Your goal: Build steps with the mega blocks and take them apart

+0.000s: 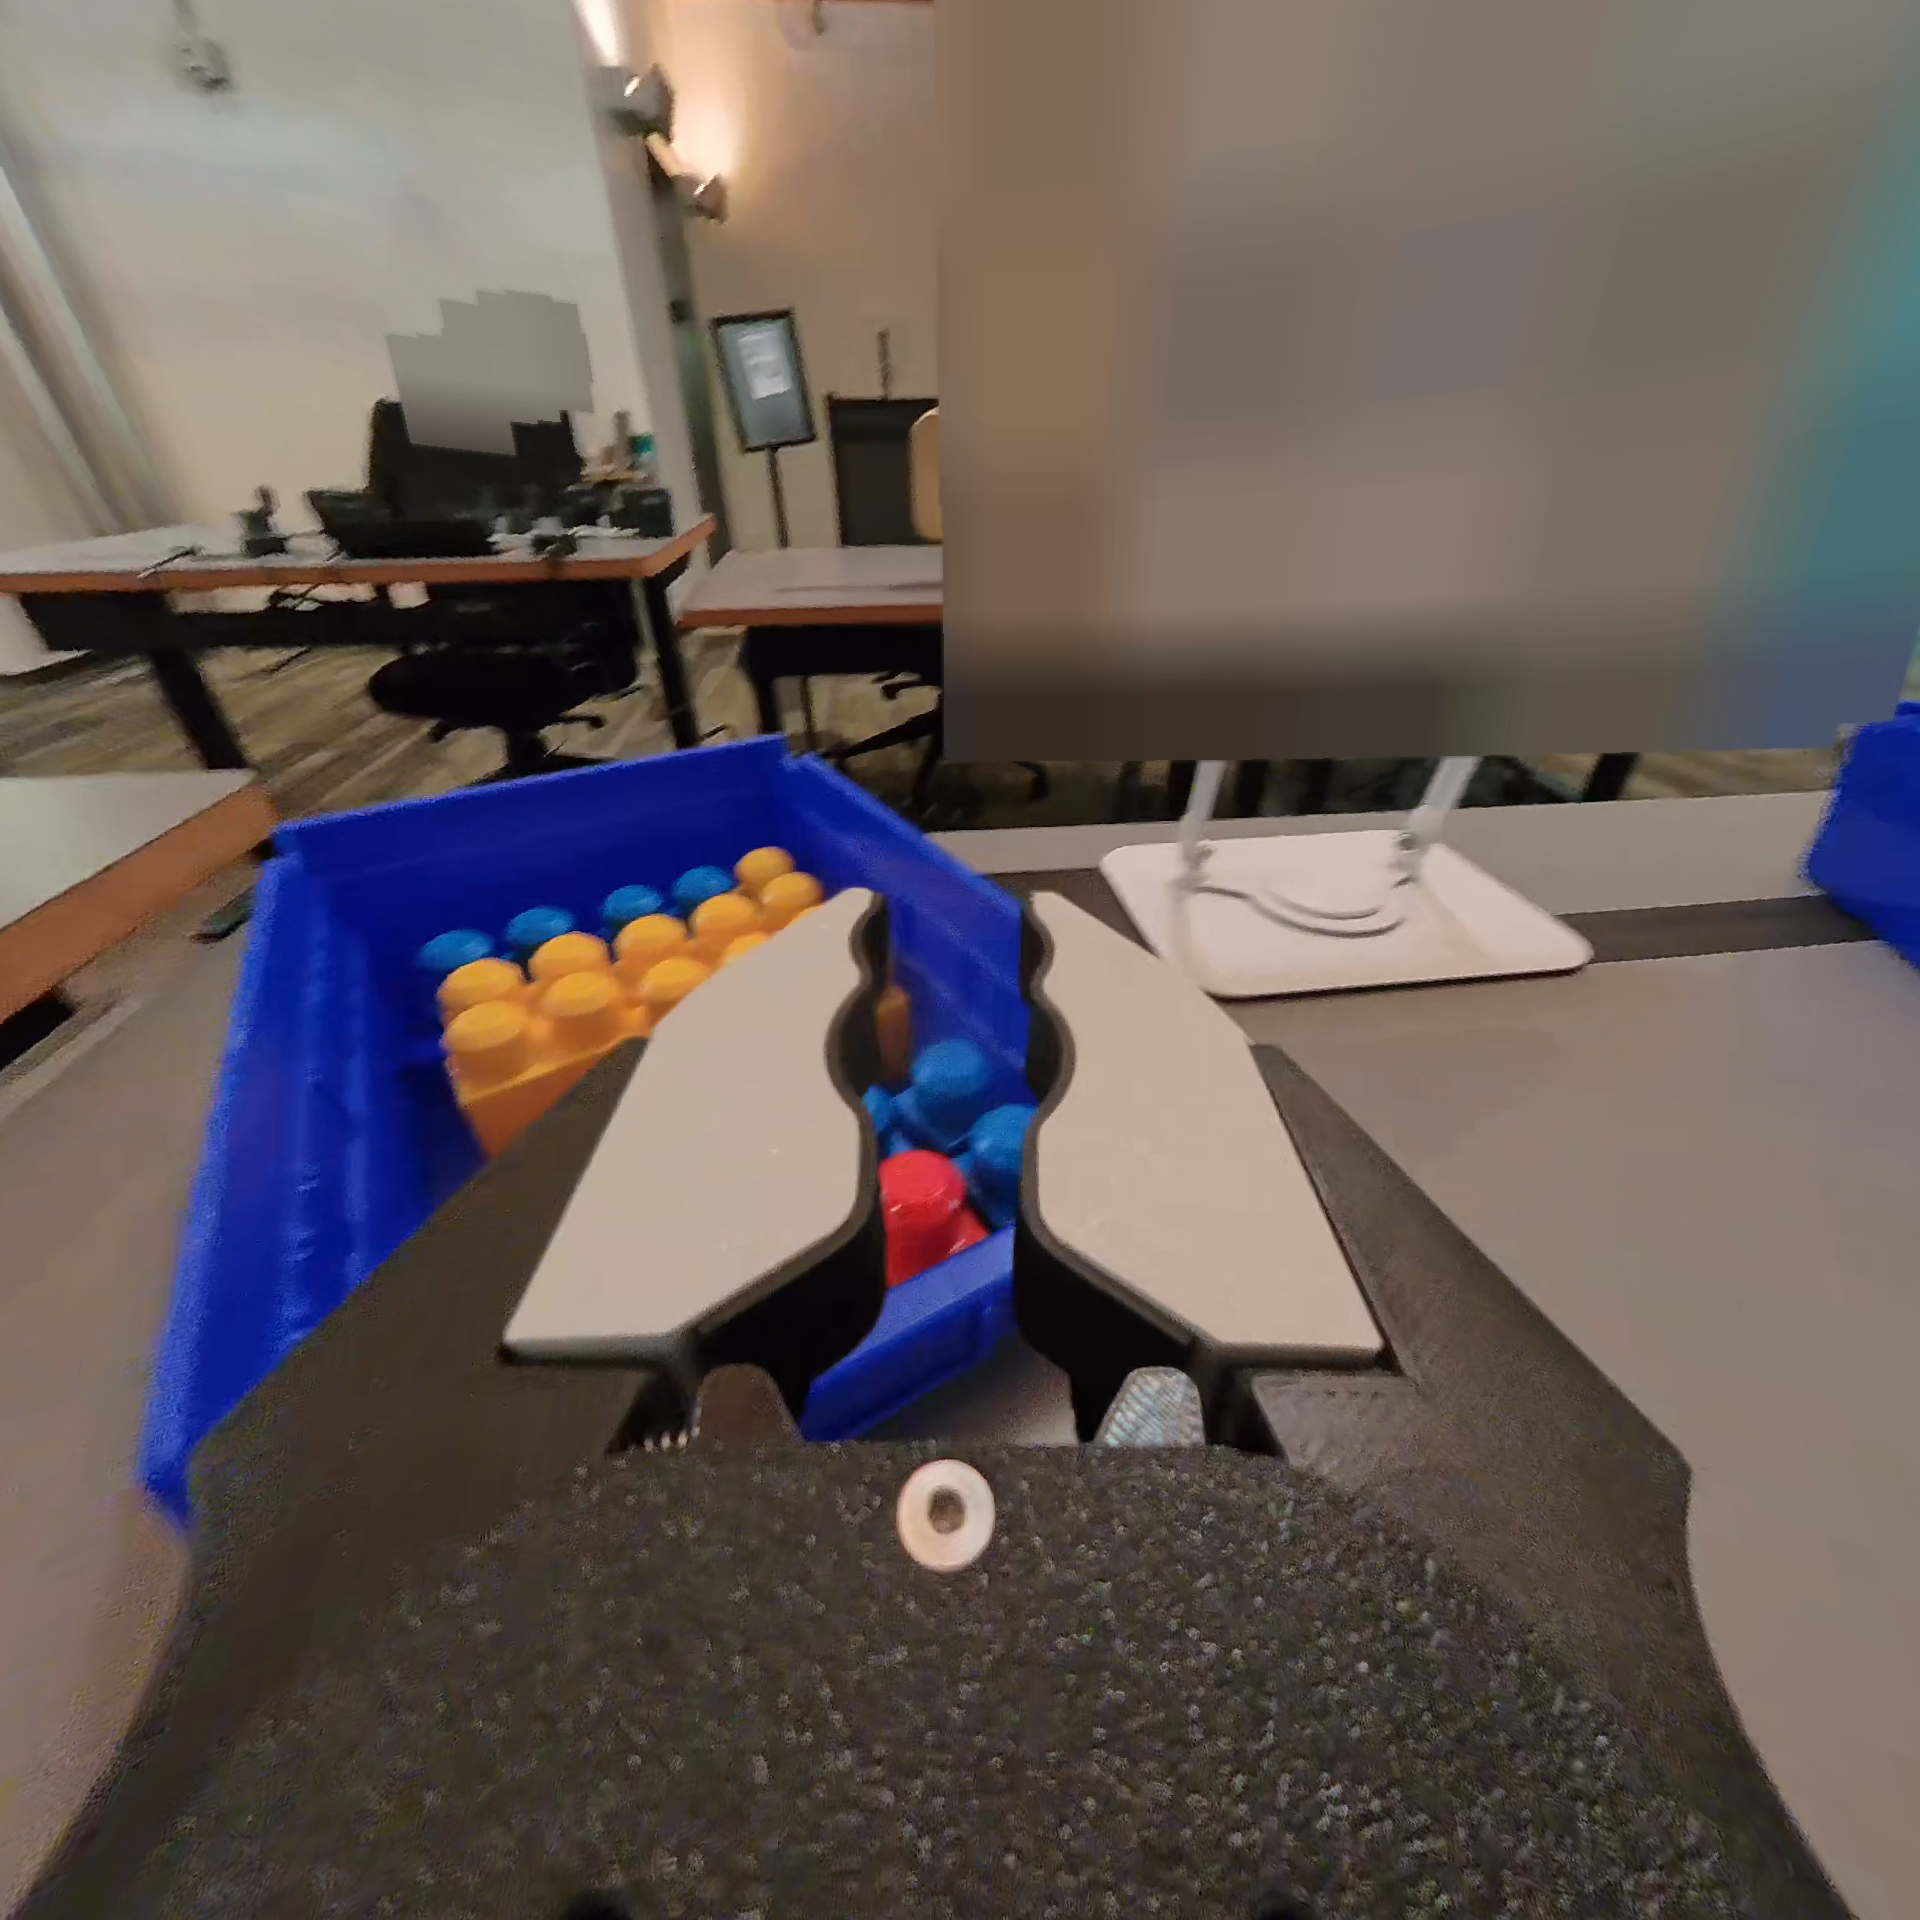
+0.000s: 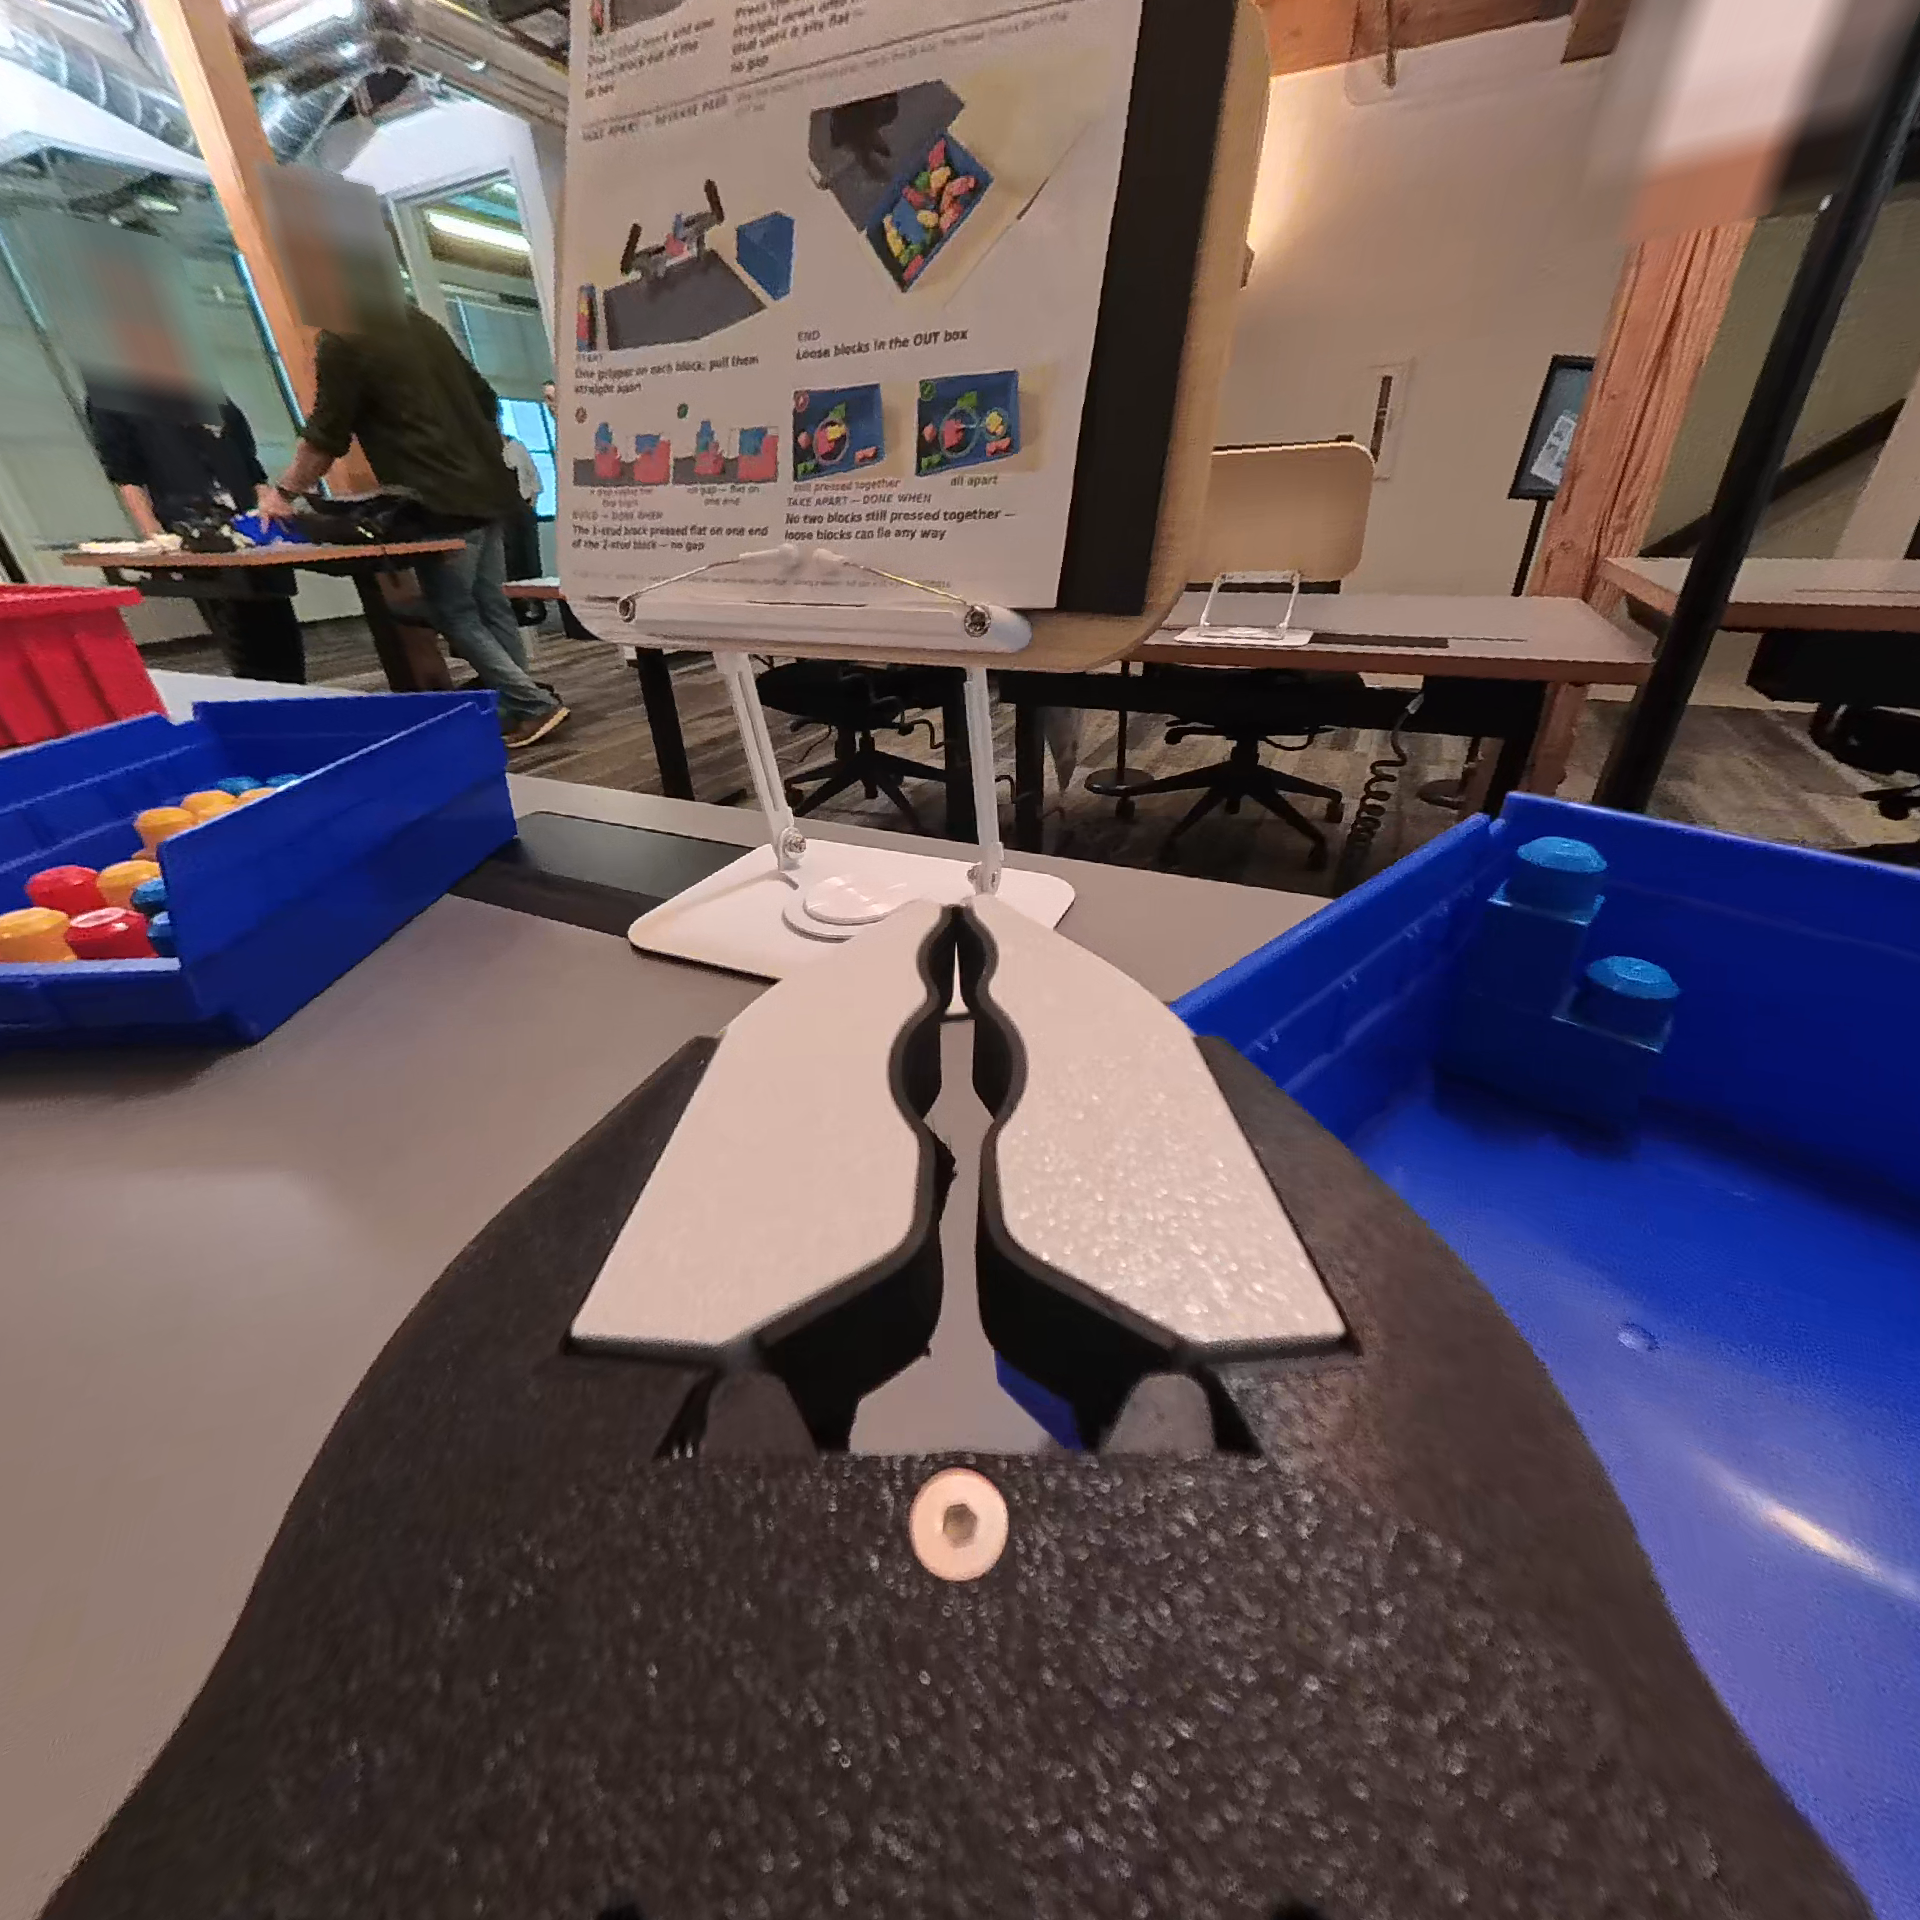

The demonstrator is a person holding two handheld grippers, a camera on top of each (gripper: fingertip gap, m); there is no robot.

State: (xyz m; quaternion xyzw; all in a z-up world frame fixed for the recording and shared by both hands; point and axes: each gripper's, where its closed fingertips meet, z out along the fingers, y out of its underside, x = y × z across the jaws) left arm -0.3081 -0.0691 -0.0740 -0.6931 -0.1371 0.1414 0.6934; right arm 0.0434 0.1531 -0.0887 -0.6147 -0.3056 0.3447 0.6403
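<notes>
In the left wrist view a blue bin [image 1: 312, 1039] on the grey table holds loose mega blocks: orange ones [image 1: 561, 997], blue ones [image 1: 966, 1101] and a red one [image 1: 920, 1205]. My left gripper [image 1: 954, 920] hovers over the bin's right side, open and empty. In the right wrist view my right gripper [image 2: 958, 920] is shut and empty above the table. To its right a second blue bin [image 2: 1351, 977] holds a blue two-step block stack [image 2: 1558, 997] at its far wall. The first bin [image 2: 343, 862] with its blocks shows at the left.
A white document stand [image 2: 852, 914] with an instruction sheet [image 2: 831, 312] stands at the table's far middle. A red bin [image 2: 62, 655] sits far left. A black pole [image 2: 1745, 436] rises at the right. Two people stand at a far table. My hands' fingertips stand some 40 cm from each other.
</notes>
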